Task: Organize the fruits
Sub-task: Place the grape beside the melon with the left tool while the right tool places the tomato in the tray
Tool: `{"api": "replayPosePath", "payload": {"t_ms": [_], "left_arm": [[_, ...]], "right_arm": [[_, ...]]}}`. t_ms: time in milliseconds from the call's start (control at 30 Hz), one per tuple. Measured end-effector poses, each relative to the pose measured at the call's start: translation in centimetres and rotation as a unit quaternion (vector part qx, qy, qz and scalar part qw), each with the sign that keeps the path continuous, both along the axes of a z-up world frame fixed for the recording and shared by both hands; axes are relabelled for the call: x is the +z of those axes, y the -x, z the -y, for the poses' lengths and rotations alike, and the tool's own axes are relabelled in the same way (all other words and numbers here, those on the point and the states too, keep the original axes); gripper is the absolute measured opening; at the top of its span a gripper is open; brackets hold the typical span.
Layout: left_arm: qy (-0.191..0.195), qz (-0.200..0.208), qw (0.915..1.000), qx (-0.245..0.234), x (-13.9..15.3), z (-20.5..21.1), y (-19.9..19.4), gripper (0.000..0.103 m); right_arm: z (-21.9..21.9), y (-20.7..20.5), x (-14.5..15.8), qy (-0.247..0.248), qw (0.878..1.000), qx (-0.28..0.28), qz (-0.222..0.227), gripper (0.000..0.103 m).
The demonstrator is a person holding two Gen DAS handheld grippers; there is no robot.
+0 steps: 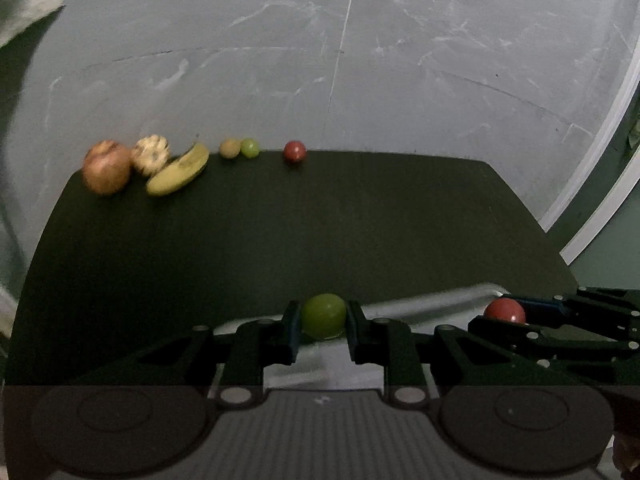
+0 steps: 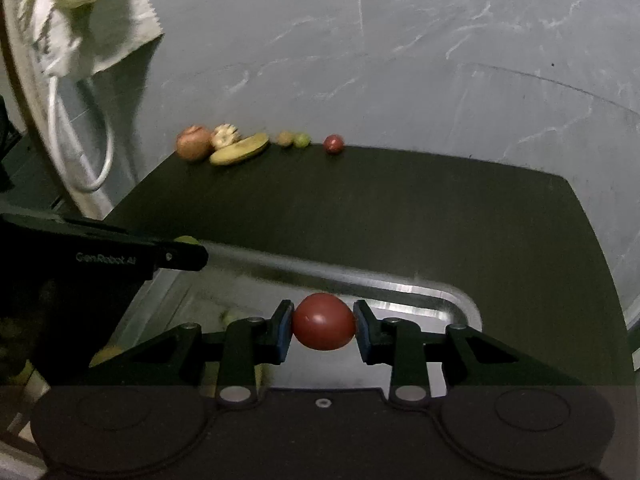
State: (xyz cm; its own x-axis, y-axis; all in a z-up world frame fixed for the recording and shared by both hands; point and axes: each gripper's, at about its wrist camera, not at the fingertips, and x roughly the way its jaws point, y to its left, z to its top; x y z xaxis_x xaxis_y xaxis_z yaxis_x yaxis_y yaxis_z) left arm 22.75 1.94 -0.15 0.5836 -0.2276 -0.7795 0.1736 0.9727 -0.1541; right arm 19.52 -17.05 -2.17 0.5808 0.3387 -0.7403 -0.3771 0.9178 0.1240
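Observation:
My left gripper [image 1: 322, 322] is shut on a round green fruit [image 1: 323, 315], held above the near rim of a metal tray [image 1: 420, 302]. My right gripper [image 2: 323, 322] is shut on a red round fruit [image 2: 323, 326] above the same tray [image 2: 400, 286]; it also shows in the left wrist view [image 1: 505, 311]. Along the far edge of the dark table [image 1: 320, 220] lie an apple [image 1: 106, 167], a pale lumpy fruit [image 1: 151, 155], a banana [image 1: 179, 174], a brown fruit [image 1: 229, 147], a small green fruit [image 1: 250, 147] and a small red fruit [image 1: 295, 151].
A grey scratched wall [image 1: 360, 60] rises behind the table. A white bag and cable [image 2: 68, 40] hang at the left. More small fruits lie in the tray [image 2: 232, 316]. The left gripper's body [image 2: 100, 258] reaches in beside my right gripper.

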Motion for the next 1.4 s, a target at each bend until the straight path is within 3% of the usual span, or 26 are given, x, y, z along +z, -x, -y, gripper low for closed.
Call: {"api": "replayPosePath", "payload": {"t_ms": [333, 567, 1400], "left_arm": [[-0.002, -0.018, 0.9998, 0.0, 0.6, 1.2, 7.6, 0.025], [-0.009, -0.04, 0.9991, 0.009, -0.4, 1.9, 10.6, 0.025], [-0.058, -0.085, 0.9947, -0.004, -2.5, 3.9, 10.9, 0.026]], "right_arm": [[1.5, 5.2, -0.4, 0.004, 0.999, 0.025, -0.02, 0.034], [1.5, 6.9, -1.4, 0.013, 0.999, 0.039, -0.03, 0.034], [0.6, 7.3, -3.6, 0.045, 0.996, 0.061, -0.041, 0.034]]}}
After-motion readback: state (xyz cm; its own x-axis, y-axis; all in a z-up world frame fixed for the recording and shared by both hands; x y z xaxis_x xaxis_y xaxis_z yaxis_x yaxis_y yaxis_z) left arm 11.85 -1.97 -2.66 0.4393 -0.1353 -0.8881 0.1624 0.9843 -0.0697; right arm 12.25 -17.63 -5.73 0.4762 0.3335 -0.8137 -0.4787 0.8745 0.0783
